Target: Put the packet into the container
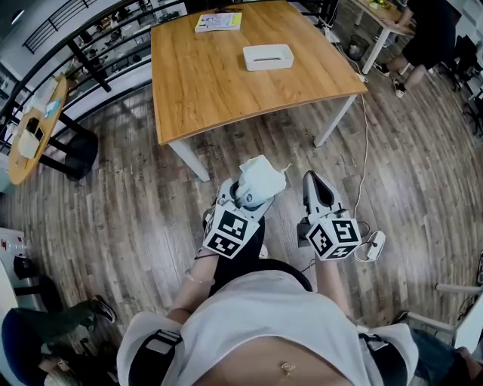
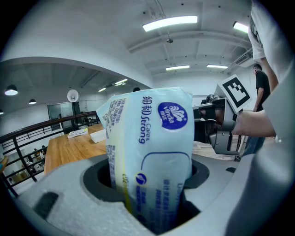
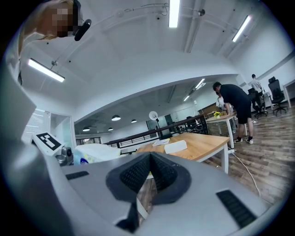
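A white and pale-blue tissue packet (image 2: pixel 150 152) stands upright between the jaws of my left gripper (image 2: pixel 152 193), which is shut on it. In the head view the packet (image 1: pixel 262 177) sticks out ahead of the left gripper (image 1: pixel 247 194), over the wooden floor and short of the table. My right gripper (image 1: pixel 318 185) is beside it on the right; its dark pads (image 3: pixel 138 175) meet with nothing between them. The white rectangular container (image 1: pixel 268 56) sits on the far part of the wooden table (image 1: pixel 204 90), also seen small in the right gripper view as the container (image 3: pixel 175 146).
A yellow-and-white book (image 1: pixel 218 21) lies at the table's far edge. White table legs (image 1: pixel 192 160) stand between me and the tabletop. A cable (image 1: pixel 365 143) trails on the floor at right. A round side table (image 1: pixel 34 132) is at left, a person (image 1: pixel 426 38) at far right.
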`<state>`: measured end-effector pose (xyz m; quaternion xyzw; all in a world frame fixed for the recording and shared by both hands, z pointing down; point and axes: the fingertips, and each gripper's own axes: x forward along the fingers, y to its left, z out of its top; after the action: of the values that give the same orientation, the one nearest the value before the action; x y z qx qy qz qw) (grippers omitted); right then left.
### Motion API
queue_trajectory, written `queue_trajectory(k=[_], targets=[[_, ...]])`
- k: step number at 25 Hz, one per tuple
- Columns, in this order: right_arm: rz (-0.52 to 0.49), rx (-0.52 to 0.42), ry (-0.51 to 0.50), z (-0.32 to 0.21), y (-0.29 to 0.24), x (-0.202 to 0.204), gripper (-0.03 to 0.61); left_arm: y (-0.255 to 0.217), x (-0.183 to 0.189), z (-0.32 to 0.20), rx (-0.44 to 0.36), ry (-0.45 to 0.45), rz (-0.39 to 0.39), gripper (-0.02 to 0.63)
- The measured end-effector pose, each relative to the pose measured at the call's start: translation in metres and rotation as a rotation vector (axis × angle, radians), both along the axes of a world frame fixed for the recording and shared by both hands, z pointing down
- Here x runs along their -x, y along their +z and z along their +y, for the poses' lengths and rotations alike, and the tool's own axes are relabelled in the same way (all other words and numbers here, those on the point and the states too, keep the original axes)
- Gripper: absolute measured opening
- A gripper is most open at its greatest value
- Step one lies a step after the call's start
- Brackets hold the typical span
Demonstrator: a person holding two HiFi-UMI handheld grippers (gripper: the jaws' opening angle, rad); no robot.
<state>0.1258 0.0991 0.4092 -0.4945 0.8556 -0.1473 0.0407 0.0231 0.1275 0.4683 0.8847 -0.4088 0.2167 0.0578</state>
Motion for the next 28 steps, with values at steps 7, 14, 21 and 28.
queue_trajectory(k=[7,14,21,28], targets=[[-0.011,0.014,0.002,-0.032,0.003,0.006,0.012,0.002,0.005,-0.032,0.01,0.004,0.001,0.313],[-0.011,0.03,0.004,-0.083,0.006,0.014,0.012,0.002,0.011,-0.085,0.02,0.011,0.003,0.313],[-0.019,0.047,0.013,-0.14,0.006,0.025,0.012,0.0,0.019,-0.145,0.026,0.026,0.004,0.313],[-0.02,0.053,0.046,-0.196,0.0,0.027,0.012,-0.01,0.026,-0.207,0.023,0.051,0.007,0.313]])
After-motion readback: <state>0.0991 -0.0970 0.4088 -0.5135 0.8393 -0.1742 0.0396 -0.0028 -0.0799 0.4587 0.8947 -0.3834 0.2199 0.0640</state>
